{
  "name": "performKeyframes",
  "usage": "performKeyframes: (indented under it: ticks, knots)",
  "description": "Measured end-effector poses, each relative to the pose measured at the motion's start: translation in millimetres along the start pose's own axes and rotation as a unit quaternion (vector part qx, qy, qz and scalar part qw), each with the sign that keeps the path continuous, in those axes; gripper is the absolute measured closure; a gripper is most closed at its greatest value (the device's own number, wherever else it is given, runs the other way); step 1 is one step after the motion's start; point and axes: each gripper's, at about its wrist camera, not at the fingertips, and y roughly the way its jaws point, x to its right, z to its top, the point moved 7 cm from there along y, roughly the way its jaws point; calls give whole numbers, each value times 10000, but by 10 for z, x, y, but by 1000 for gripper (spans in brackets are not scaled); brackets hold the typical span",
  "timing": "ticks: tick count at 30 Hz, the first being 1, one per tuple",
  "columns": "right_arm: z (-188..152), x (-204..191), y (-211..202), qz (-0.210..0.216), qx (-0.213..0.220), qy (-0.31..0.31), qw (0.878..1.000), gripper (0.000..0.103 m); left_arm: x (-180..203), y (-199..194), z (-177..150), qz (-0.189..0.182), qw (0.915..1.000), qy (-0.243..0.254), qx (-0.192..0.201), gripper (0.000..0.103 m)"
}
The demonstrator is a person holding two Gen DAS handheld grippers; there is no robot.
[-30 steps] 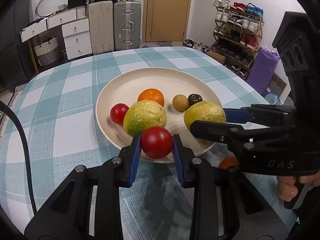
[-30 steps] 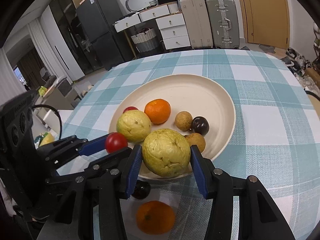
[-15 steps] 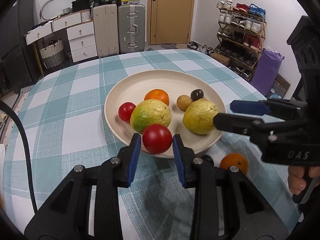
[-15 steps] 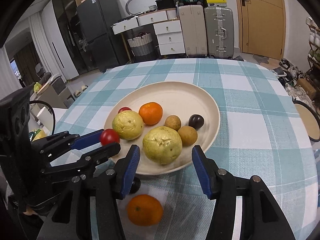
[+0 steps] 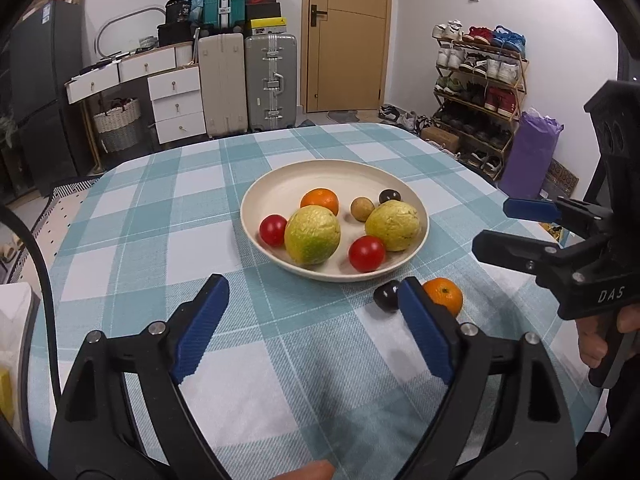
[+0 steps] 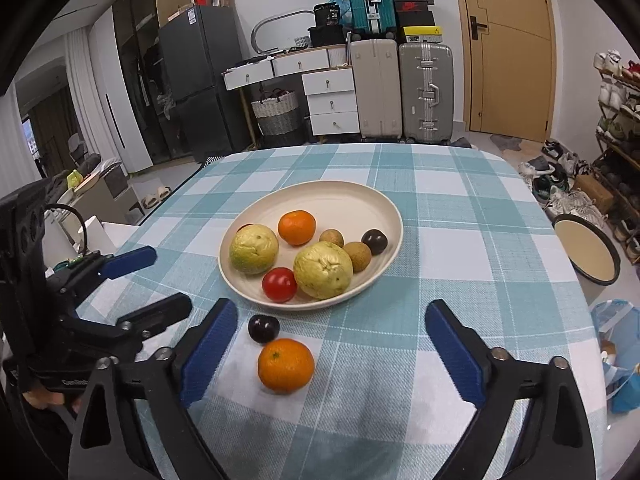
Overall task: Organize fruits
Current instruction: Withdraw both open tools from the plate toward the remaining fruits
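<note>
A cream plate point(image 5: 280, 188) point(image 6: 344, 200) on the checked tablecloth holds two yellow-green guavas point(image 5: 312, 235) point(image 6: 323, 270), two red tomatoes point(image 5: 366, 253) point(image 6: 279, 285), an orange point(image 5: 319, 201), two brown longans point(image 6: 357, 256) and a dark plum point(image 6: 374, 241). A second orange point(image 6: 285, 365) point(image 5: 443, 296) and a dark plum point(image 6: 263, 328) point(image 5: 386, 297) lie on the cloth in front of the plate. My left gripper point(image 5: 308, 328) is open and empty, back from the plate. My right gripper point(image 6: 332, 352) is open and empty, its jaws wide either side of the loose orange.
The round table's edge curves close on both sides. A round tray point(image 6: 588, 252) stands off the table to the right. Suitcases point(image 5: 272, 80), drawers point(image 5: 172, 100) and a shoe rack point(image 5: 476, 92) line the room behind.
Both grippers let go of their fruit and pulled back: the red tomato and the guava now rest in the plate, and both jaws have opened wide.
</note>
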Motion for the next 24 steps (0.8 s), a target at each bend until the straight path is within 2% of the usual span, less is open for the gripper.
performKeyframes:
  ticks: [2, 3, 12, 24]
  knots:
    - [-40, 23, -15, -31, -13, 46, 10000, 2, -10, -83, -19, 69, 10000, -25, 65, 2]
    - [-65, 36, -13, -35, -42, 75, 10000, 2, -21, -128, -28, 121, 9998, -62, 127, 1]
    - [-298, 69, 5, -27, -197, 122, 9997, 1, -21, -210, -144, 187, 9993, -255, 180, 1]
    - [-321, 47, 57, 43, -225, 105, 9997, 1, 27, -114, -190, 192, 9992, -269, 236, 1]
